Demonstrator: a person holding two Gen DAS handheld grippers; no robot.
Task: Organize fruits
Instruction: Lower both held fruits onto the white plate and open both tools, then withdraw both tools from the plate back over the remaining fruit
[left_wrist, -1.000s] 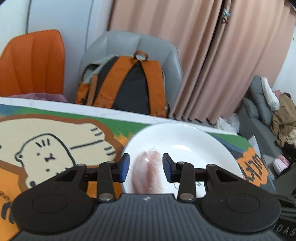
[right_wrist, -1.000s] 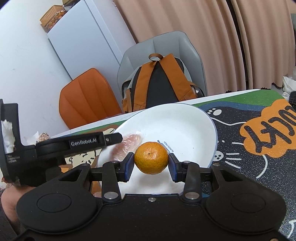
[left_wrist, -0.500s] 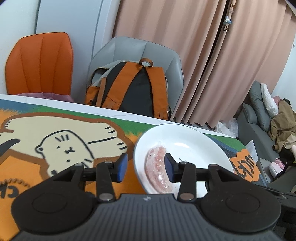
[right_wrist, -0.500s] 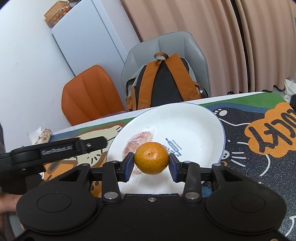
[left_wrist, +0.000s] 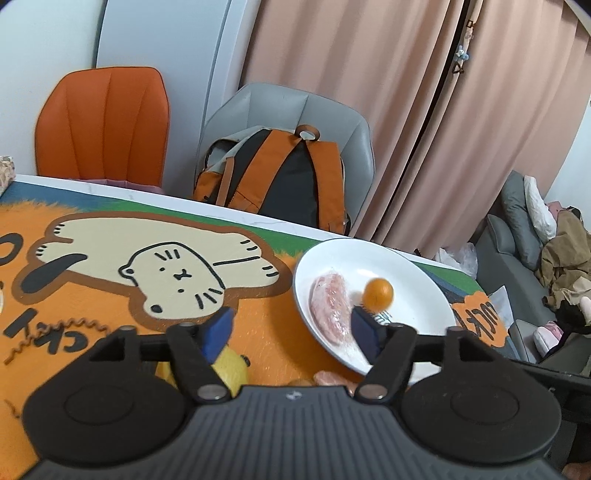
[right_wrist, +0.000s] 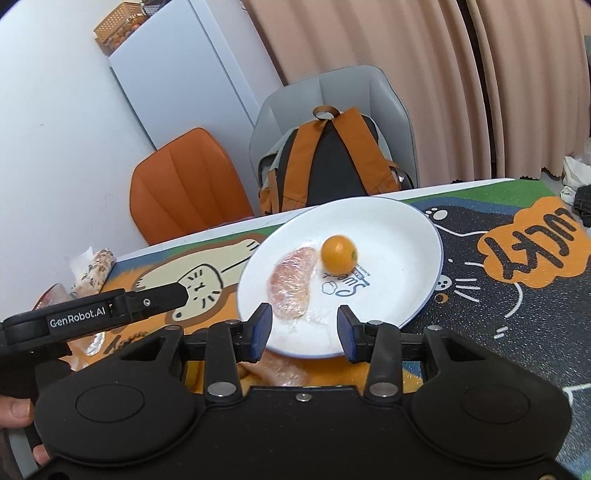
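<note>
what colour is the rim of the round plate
White round plate with a thin blue edge line along its rim; it shows best in the right wrist view.

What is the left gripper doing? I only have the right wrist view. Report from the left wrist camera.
Observer: The left gripper has its jaws opening, with nothing between them.
Operator: Report what lies under it.
Observer: A yellow fruit on the mat, partly hidden by the gripper.
Operator: Tell me what's off to the far right.
Observer: A grey sofa piled with clothes.
</note>
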